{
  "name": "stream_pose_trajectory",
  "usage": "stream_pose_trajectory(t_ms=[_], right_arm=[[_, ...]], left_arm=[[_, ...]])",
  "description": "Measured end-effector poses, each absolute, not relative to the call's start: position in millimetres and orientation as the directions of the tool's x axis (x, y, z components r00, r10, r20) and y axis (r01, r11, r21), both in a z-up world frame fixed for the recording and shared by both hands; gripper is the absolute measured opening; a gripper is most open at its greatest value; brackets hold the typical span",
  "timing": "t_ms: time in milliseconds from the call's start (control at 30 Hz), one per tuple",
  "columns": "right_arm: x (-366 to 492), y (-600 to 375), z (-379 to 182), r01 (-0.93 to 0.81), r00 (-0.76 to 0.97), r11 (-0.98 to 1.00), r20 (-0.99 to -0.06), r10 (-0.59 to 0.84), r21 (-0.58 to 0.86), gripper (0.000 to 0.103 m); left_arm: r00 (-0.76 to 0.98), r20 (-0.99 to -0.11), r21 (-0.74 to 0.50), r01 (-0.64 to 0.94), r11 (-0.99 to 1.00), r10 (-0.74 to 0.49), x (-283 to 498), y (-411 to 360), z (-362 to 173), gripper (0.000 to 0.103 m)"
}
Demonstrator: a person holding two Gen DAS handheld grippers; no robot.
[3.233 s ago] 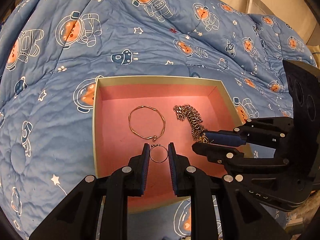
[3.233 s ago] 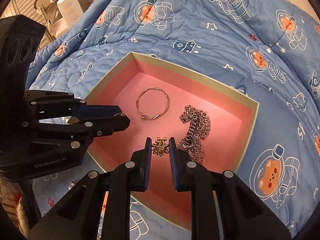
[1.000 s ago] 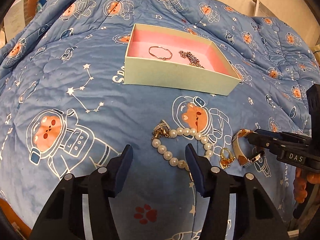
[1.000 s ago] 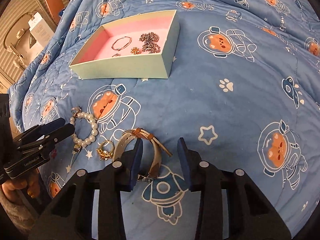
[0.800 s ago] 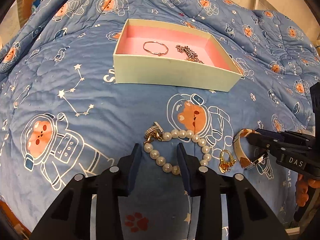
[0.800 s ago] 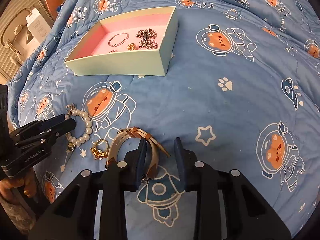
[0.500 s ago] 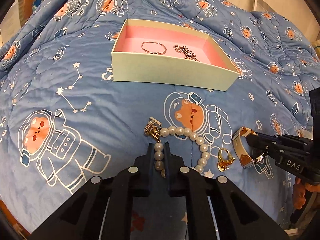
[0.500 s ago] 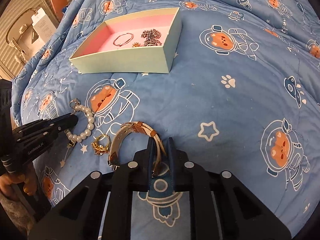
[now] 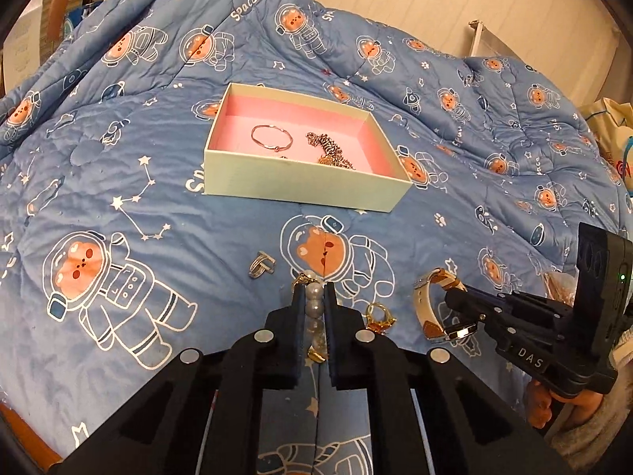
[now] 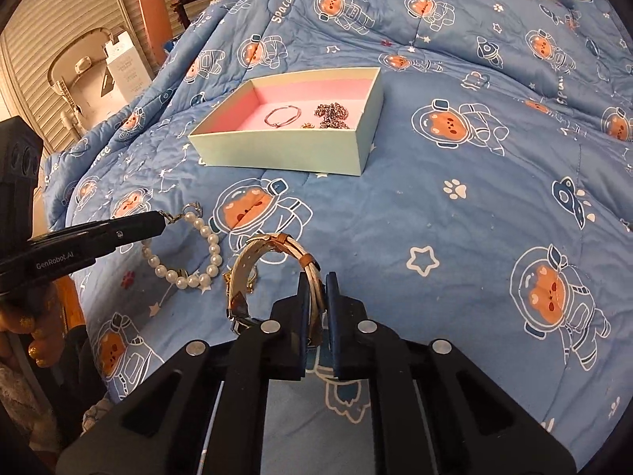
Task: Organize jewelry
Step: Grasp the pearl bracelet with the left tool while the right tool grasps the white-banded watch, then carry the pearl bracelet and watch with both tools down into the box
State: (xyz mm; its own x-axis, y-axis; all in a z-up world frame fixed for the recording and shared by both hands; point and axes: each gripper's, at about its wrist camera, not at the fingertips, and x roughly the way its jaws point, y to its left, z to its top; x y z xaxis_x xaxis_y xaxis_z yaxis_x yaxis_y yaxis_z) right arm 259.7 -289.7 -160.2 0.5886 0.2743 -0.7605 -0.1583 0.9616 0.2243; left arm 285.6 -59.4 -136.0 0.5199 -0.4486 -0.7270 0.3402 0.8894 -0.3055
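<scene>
Left wrist view shows my left gripper (image 9: 315, 297) clamped on the pearls (image 9: 314, 308), a few beads pinched between its pads above the quilt (image 9: 158, 206). From the right wrist camera the rest of the strand hangs in a loop from the gripper's tip, its lowest beads at or close to the quilt; I cannot tell if they touch. My right gripper (image 10: 315, 289) is closed on the watch (image 10: 273, 261), squeezing its pale strap, with the band arching up and left of the pads and the buckle end curling down beside the left pad. A gold ring (image 9: 378, 314) lies on the quilt between the two grippers, and a silver ring (image 9: 261, 267) sits to the left of the pearls. Farther off, well apart from both grippers, the box (image 9: 300, 188) rests on the quilt; on its pink floor lie a bangle (image 9: 272, 142), a chain (image 9: 328, 150) beside it, and a small gold charm (image 10: 306, 124) between them near the front wall.
</scene>
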Motion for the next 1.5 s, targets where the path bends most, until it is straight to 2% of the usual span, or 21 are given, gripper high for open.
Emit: stream_pose_trajectory(t_ms=[567, 767, 1333, 1500], right_arm=[[258, -271, -118, -0.234, 0.645, 0.941, -0.686, 0.337, 0.244, 0.009], [266, -266, -107, -0.267, 0.645, 0.929, -0.669, 0.369, 0.255, 0.009], [319, -259, -81, -0.309, 0.669, 0.920, -0.632, 0.391, 0.243, 0.009], [345, -262, -80, -0.309, 0.656, 0.915, -0.638, 0.402, 0.259, 0.009]], left_arm=[[0.569, -0.659, -0.290, 0.412, 0.864, -0.492, 277, -54, -83, 0.009], [0.588, -0.647, -0.251, 0.436, 0.864, -0.485, 282, -58, -66, 0.009], [0.620, -0.638, -0.176, 0.461, 0.870, -0.457, 330, -68, -43, 0.009], [0.611, -0.640, -0.211, 0.443, 0.871, -0.466, 354, -65, -43, 0.009]])
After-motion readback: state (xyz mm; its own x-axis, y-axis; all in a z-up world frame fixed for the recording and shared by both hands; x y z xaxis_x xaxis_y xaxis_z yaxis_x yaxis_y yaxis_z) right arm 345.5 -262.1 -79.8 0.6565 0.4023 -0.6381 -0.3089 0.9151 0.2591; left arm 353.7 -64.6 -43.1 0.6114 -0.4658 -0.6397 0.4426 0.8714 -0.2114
